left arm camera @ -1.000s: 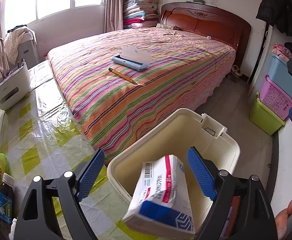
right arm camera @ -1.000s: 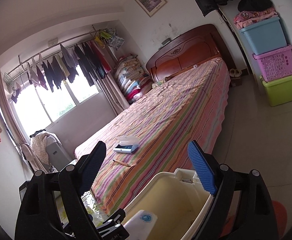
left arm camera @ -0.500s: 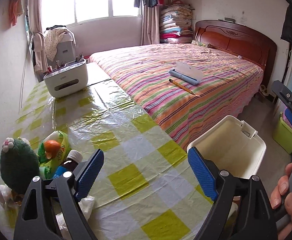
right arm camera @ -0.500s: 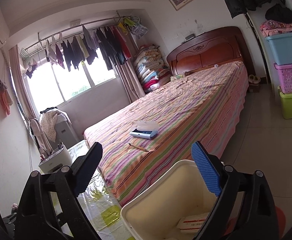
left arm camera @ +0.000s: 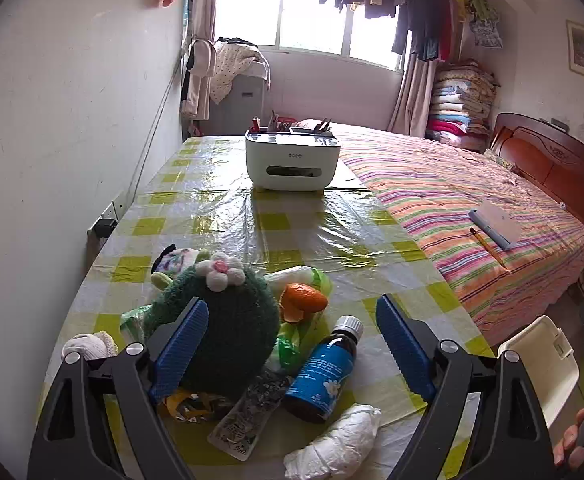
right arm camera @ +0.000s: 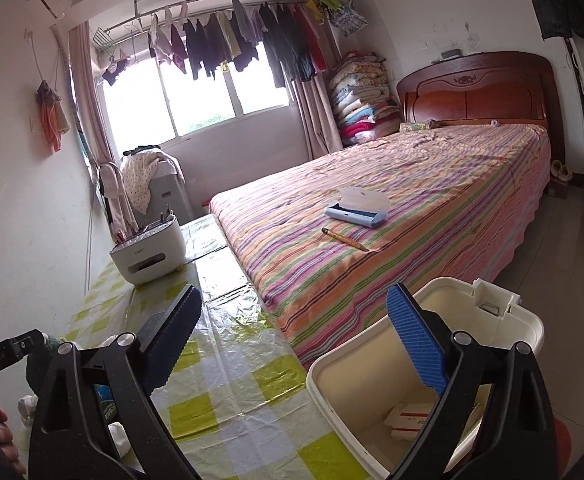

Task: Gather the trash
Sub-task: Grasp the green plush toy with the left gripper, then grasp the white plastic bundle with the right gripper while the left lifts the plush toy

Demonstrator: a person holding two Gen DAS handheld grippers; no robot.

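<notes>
The left gripper hangs over the near end of the worktop, its jaws spread wide and grasping nothing. Below it lies the litter, all grouped around a green plush cactus: an orange peel just behind the cactus on a green plastic bag, a brown bottle with a blue label lying on its side just beside the cactus toward the bed, a flat printed wrapper in front of the cactus and touching the bottle's base, and a crumpled white tissue nearer still. A white desk organizer stands well beyond the cactus at the far end of the worktop.

The right gripper is held beside the worktop's edge, its jaws opening with nothing between them. Under its right finger sits the cream trash bin, lid off, standing between the worktop and the striped bed. A white box with red print lies on the bin's bottom.
</notes>
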